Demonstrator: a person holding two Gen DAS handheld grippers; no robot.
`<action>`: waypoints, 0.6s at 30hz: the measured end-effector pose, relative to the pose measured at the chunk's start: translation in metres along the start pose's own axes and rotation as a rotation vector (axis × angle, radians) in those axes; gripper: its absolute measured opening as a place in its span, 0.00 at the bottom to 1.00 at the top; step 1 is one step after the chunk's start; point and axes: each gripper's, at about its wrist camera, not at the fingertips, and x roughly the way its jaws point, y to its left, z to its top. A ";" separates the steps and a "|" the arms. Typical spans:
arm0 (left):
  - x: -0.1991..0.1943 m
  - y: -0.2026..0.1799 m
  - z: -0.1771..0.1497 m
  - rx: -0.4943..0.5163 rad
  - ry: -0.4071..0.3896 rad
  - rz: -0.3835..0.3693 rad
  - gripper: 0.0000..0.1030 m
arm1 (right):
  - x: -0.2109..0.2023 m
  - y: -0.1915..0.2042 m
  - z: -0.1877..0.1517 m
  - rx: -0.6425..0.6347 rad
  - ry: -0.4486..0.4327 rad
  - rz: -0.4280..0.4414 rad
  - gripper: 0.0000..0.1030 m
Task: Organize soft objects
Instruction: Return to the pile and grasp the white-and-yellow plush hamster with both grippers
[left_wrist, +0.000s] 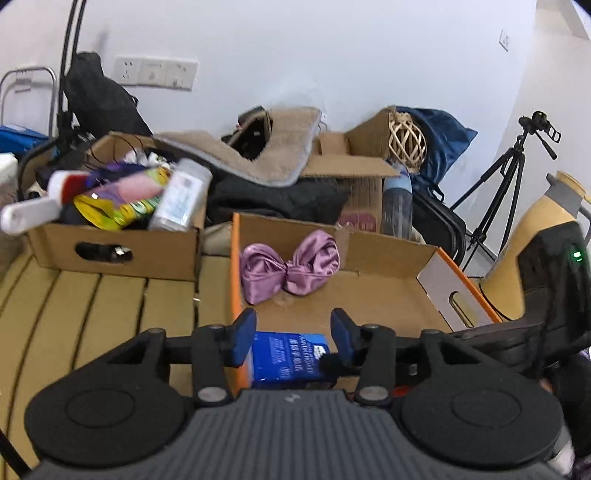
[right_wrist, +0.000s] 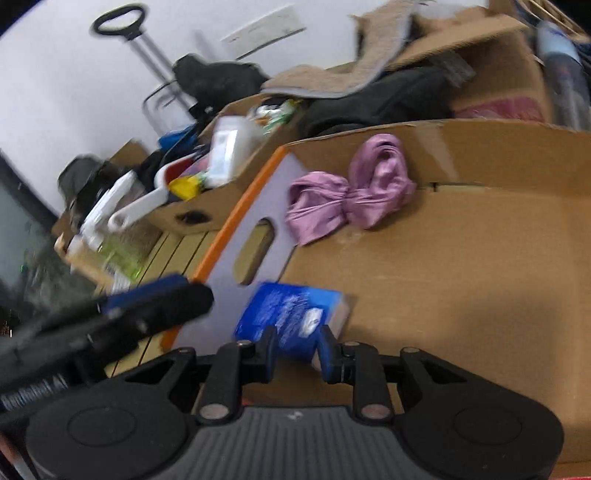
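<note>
Far to the left of our left gripper (left_wrist: 293, 338) sits a full box (left_wrist: 110, 236). It holds hard, shiny things: a clear jar (left_wrist: 181, 195), a crinkly snack bag (left_wrist: 122, 206) and a white handle (left_wrist: 29, 216).

Our left gripper is over the near left edge of the open tray (left_wrist: 388, 295), a flat brown cardboard box with an orange rim. Its jaws stand partly apart. Nothing is pinched between them. The blue tissue pack (left_wrist: 288, 358) lies just under and ahead of them, a soft flat block in smooth wrap. No pad presses on it that we can see.

Straight ahead of both tools, against the tray's far wall, lies the pink bow (left_wrist: 290, 267). It is silky cloth, tied in the middle, with two puffy sides. Its long side runs across our view, left to right.

Our right gripper (right_wrist: 297, 350) is right behind the pack too. Its jaws are close together, one on each side of the pack's near corner. The picture is blurry, so we cannot tell if the pads squeeze the pack or only stand beside it.

We think the pack is the thing being put away now. It lies in front of the right gripper, with its long side slanting away to the left. The right hand looks like the one meant to handle it.

Behind the tray are a fuzzy tan mat (left_wrist: 266, 147) and a woven ball (left_wrist: 406, 142).
</note>
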 end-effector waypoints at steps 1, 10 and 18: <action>-0.007 -0.001 0.001 0.005 -0.007 0.005 0.44 | -0.006 0.003 0.000 -0.015 -0.015 0.006 0.24; -0.113 -0.029 -0.005 0.068 -0.120 0.041 0.60 | -0.154 0.020 -0.017 -0.105 -0.237 -0.086 0.34; -0.219 -0.080 -0.065 0.164 -0.253 0.041 0.74 | -0.289 0.035 -0.109 -0.216 -0.400 -0.201 0.45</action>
